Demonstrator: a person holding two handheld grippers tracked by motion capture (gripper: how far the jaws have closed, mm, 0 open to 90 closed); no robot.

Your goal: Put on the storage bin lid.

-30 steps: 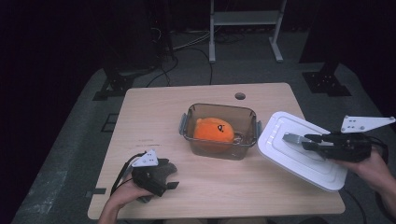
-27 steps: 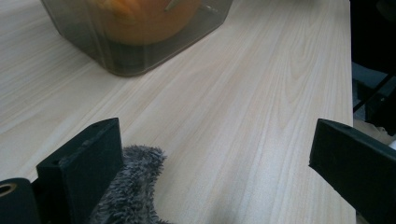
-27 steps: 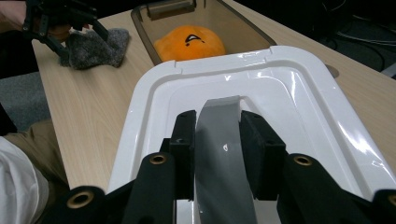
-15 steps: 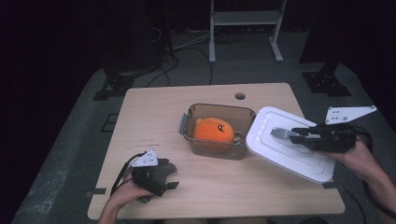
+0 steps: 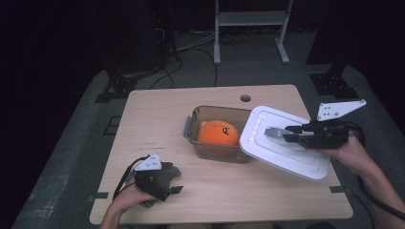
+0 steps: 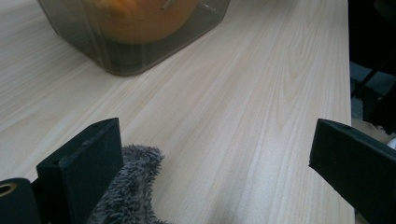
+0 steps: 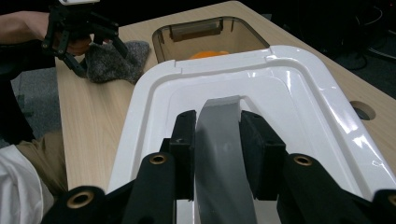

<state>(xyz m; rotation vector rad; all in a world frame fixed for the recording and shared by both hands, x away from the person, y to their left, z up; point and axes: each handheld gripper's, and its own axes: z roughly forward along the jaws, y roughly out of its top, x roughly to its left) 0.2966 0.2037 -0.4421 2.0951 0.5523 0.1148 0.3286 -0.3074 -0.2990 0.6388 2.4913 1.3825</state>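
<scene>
Right claw [image 5: 276,133] is clamped on the grey tab [image 7: 219,140] of the white lid [image 5: 282,143], holding it tilted at the container's [image 5: 217,138] right rim, toward the worktop's [image 5: 157,109] right edge. Left claw [image 5: 169,183] rests wide open, gripping nothing, near the front-left corner beside a grey cloth [image 6: 133,191]

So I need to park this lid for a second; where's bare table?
Free: the far-left tabletop behind the grey cloth, and the near strip between cloth and right tongs. Crowded: around the container, which the white lid overhangs, and the left tongs.
</scene>
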